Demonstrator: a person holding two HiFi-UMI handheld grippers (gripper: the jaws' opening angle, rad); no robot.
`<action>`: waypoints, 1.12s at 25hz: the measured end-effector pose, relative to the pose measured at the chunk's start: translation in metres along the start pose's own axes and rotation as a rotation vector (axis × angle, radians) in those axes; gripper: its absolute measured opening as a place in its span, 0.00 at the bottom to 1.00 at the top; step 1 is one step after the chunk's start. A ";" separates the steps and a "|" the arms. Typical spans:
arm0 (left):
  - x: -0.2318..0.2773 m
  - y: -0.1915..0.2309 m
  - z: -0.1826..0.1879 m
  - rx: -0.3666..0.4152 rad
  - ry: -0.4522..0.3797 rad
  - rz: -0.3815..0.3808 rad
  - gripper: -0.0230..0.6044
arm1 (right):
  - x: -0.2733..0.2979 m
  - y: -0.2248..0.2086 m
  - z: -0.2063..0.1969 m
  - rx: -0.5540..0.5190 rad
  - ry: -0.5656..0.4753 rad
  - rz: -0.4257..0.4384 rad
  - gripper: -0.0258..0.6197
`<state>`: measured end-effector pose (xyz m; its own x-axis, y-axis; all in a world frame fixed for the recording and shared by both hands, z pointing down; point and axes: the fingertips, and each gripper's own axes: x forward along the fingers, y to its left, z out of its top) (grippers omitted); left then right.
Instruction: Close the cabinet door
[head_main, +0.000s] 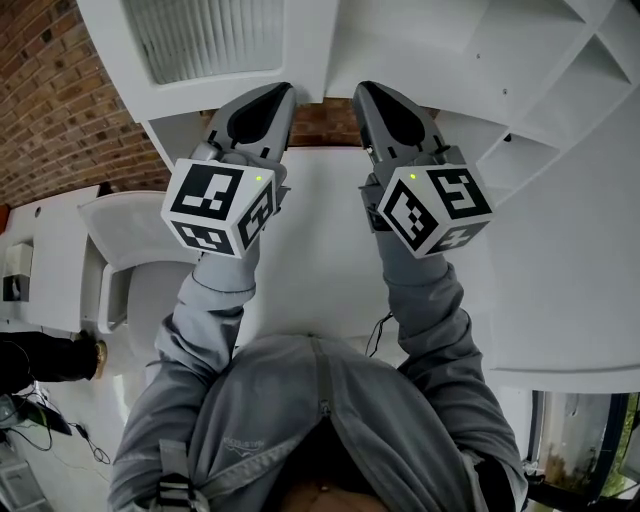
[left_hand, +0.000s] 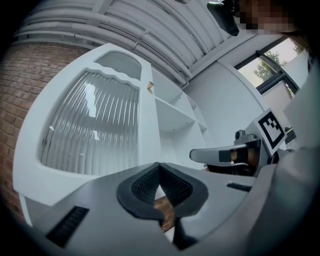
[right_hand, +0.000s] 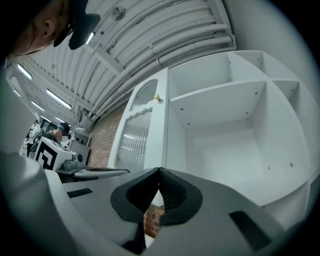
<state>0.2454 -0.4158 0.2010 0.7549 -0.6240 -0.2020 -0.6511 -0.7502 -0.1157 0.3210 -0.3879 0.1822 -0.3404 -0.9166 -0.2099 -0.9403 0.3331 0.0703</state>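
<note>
The white cabinet door (head_main: 205, 40) with its ribbed glass pane stands swung open at the upper left of the head view. The open white shelf compartments (head_main: 560, 90) lie to its right. In the left gripper view the door (left_hand: 90, 125) fills the left side, with a small knob (left_hand: 149, 86) at its edge. My left gripper (head_main: 283, 92) is shut and empty, pointing at the door's lower edge. My right gripper (head_main: 362, 90) is beside it, shut on nothing. In the right gripper view the door (right_hand: 137, 135) and its knob (right_hand: 157, 98) stand left of the shelves (right_hand: 220, 145).
A brick wall (head_main: 50, 90) runs behind the cabinet on the left. White furniture (head_main: 110, 260) stands low on the left, with cables (head_main: 40, 420) on the floor near it. A window (left_hand: 270, 65) shows on the right of the left gripper view.
</note>
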 end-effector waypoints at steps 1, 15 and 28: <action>-0.004 -0.001 -0.002 0.000 0.004 0.003 0.04 | -0.002 0.002 -0.003 0.001 0.002 -0.010 0.08; -0.070 -0.001 -0.039 0.028 0.079 0.091 0.04 | -0.042 0.035 -0.050 0.041 0.025 -0.112 0.08; -0.129 -0.014 -0.087 0.039 0.154 0.182 0.04 | -0.082 0.063 -0.096 0.022 0.056 -0.171 0.08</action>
<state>0.1643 -0.3440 0.3131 0.6258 -0.7765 -0.0731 -0.7780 -0.6148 -0.1294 0.2892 -0.3130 0.2976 -0.1756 -0.9709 -0.1626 -0.9844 0.1752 0.0170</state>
